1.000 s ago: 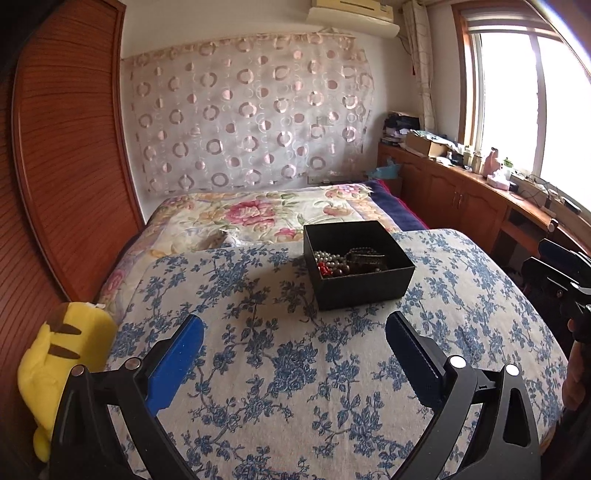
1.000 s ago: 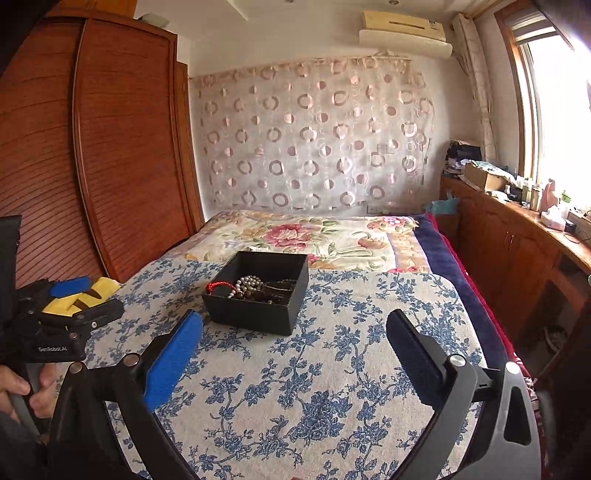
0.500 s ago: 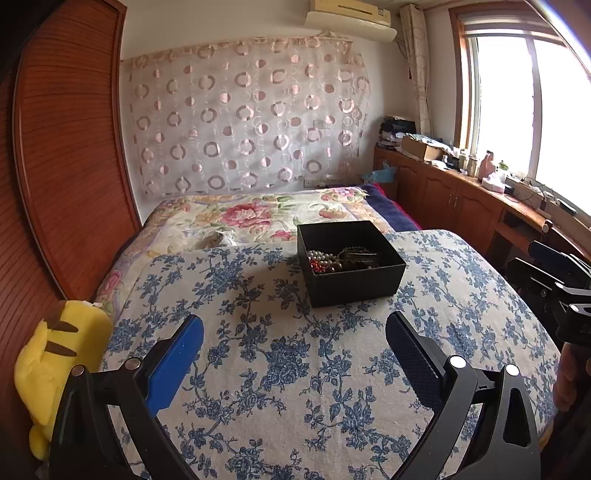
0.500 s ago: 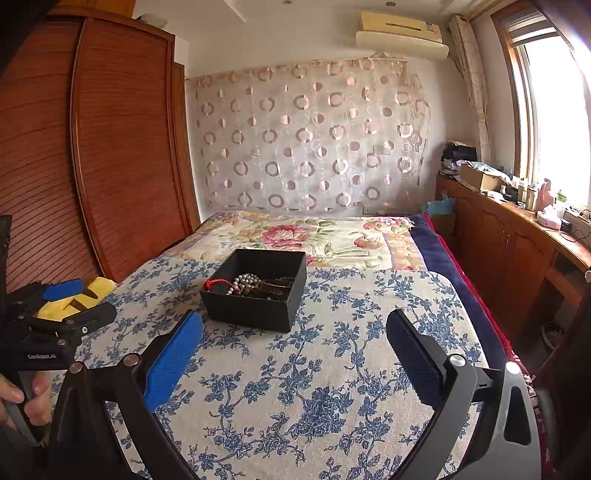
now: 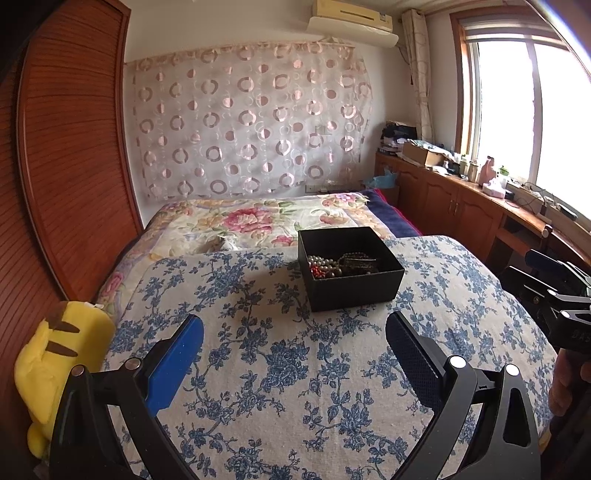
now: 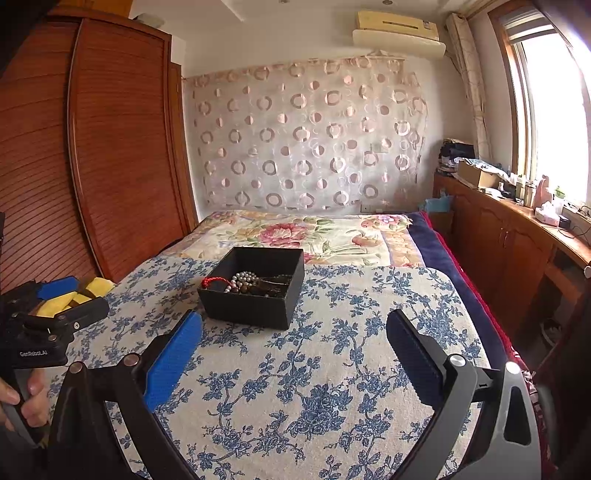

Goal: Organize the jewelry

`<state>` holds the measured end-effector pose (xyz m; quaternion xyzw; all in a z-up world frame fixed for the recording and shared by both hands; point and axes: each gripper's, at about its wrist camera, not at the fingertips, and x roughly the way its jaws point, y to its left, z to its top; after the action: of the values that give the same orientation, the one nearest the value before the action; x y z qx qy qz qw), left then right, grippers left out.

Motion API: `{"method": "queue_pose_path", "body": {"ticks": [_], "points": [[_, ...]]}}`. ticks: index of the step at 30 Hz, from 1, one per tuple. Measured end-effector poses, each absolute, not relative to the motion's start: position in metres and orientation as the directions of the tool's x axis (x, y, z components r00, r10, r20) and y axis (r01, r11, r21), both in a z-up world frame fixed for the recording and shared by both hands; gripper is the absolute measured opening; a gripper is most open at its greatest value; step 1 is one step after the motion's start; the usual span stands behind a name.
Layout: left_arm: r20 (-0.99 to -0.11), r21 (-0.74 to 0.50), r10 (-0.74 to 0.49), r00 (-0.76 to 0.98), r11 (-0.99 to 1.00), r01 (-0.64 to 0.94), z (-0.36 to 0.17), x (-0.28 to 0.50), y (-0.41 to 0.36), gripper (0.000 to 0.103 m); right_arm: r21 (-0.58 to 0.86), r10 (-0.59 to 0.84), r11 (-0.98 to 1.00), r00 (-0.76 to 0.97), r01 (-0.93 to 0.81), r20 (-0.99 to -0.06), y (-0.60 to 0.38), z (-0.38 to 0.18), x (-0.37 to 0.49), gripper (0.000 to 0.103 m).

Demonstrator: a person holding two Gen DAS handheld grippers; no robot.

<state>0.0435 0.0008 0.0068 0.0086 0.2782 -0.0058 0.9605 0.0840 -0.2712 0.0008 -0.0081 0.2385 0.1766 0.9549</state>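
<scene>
Bedroom surroundings, bright daylight at the window side.

A blue-flowered spread (image 5: pixel 295 369) covers the near end of the bed, with a rose-patterned quilt (image 5: pixel 258 218) beyond it. A yellow plush toy (image 5: pixel 55 362) lies at the bed's edge beside the slatted wooden wardrobe (image 6: pixel 122 147). A sheer curtain with circle motifs (image 6: pixel 306 140) hangs on the far wall under an air conditioner (image 6: pixel 397 33). Low wooden cabinets (image 5: pixel 454 210) run beneath the window (image 5: pixel 524 110), their top cluttered with a cardboard box (image 5: pixel 424 155) and small bottles.

Both grippers, left (image 5: pixel 294 345) and right (image 6: pixel 294 341), have black frames, blue ridged pads inside the jaws, silver screws behind.
</scene>
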Motion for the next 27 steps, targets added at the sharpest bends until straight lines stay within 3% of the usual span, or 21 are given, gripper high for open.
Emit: {"method": "queue_pose_path", "body": {"ticks": [27], "points": [[-0.522,0.012,-0.009,0.853,1.000,0.017,0.0134,0.0408,0.0001,0.095,0.072,0.332,0.938,0.825,-0.338,-0.458,-0.2732,-0.0009,0.0843,0.100]]}}
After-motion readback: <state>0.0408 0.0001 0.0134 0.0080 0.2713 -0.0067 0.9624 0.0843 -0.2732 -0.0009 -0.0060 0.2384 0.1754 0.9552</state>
